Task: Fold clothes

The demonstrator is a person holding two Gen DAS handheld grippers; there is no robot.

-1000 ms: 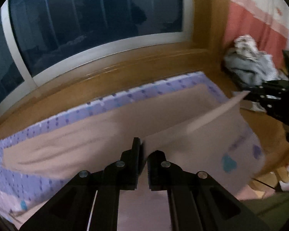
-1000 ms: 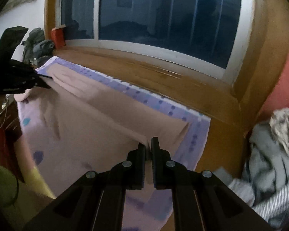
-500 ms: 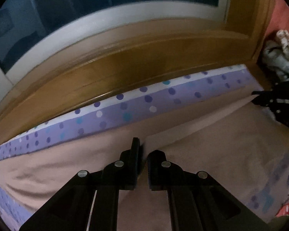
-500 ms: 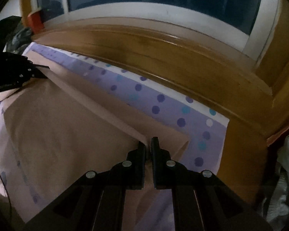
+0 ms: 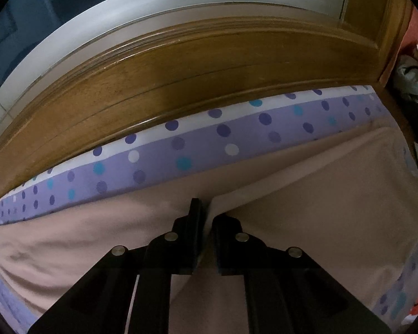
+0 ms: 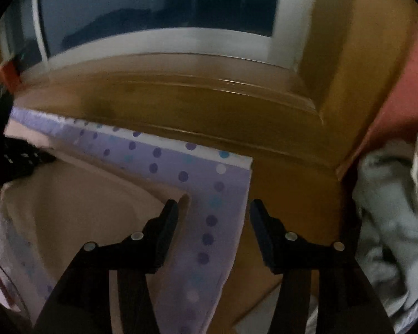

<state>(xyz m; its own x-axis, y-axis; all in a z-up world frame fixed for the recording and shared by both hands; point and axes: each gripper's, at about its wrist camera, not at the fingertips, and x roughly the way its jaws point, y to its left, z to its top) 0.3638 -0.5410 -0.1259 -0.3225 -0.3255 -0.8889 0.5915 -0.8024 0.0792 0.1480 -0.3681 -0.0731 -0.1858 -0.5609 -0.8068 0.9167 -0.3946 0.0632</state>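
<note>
Beige cloth (image 5: 306, 208) lies folded on a purple polka-dotted sheet (image 5: 197, 144) beside a wooden window ledge (image 5: 209, 64). The left hand-held gripper (image 5: 207, 217) is clamped narrowly on the cloth's raised edge. The right hand-held gripper (image 6: 214, 208) stands wide, holding nothing, above the sheet's corner, near crumpled grey clothes (image 6: 390, 208).

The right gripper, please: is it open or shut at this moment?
Open: the right gripper has its fingers spread wide apart over the polka-dot sheet, gripping nothing.
</note>
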